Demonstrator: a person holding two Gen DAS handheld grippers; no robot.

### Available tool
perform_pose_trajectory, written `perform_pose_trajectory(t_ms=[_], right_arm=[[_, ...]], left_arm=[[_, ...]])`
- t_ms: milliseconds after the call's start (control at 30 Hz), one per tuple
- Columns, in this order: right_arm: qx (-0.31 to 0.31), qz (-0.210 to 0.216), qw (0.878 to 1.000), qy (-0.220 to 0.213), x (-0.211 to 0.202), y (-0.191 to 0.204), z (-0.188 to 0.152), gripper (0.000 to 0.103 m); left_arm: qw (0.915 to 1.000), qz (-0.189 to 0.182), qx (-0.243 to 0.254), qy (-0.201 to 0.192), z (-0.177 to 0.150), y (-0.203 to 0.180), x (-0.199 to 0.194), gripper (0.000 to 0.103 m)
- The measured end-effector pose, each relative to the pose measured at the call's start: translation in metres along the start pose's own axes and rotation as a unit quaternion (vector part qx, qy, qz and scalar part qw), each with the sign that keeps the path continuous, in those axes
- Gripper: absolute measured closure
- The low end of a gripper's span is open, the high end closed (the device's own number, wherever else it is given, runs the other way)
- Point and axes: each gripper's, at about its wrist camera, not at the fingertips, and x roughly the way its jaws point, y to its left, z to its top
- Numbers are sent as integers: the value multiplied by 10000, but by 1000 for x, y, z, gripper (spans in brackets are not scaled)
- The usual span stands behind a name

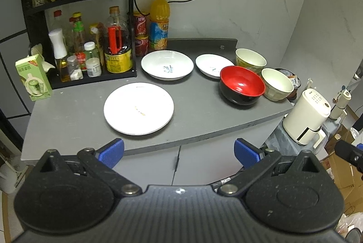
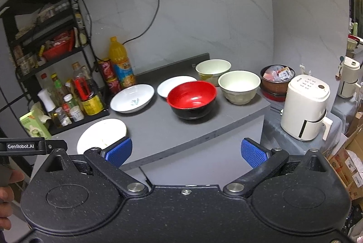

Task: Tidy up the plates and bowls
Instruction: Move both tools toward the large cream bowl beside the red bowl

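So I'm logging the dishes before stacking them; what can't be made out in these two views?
- Small white plate: its near edge is hidden behind the red bowl in both views.
- Large flat plate: in the right wrist view, its near edge is covered by the blue pad.
- Brown bowl: in the left wrist view, mostly hidden behind the cream bowl.

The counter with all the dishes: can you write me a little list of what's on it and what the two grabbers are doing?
plates: flat white plate in front; two deeper white plates behind
bowls: red and black bowl; two cream bowls
stacked: nothing yet
left gripper: open, holding nothing, short of the counter
right gripper: open, holding nothing
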Motion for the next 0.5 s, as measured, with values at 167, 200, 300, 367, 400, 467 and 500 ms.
perform_pose_trajectory(t_ms=[167, 200, 300, 367, 400, 467, 500], right_arm=[[11, -173, 9998, 59, 26, -12, 6, 0], [6, -183, 9998, 72, 32, -14, 9, 0], [27, -244, 9996, 109, 50, -18, 18, 0], [44, -263, 9996, 106, 61, -20, 27, 0], [56, -267, 9996, 107, 66, -21, 30, 0], [92, -328, 9994, 84, 77, -22, 39, 0], [93, -345, 9993, 72, 82, -23, 43, 0]], left_arm=[[9999, -102, 25, 91, 11, -11, 28, 1], [9999, -119, 29, 100, 14, -12, 34, 1], [9998, -137, 19, 108, 25, -16, 52, 1], [9998, -151, 13, 111, 33, -19, 63, 1], [9998, -144, 17, 119, 39, -21, 71, 1], [9998, -172, 35, 135, 50, -25, 84, 1], [9997, -206, 41, 139, 56, -26, 90, 1]])
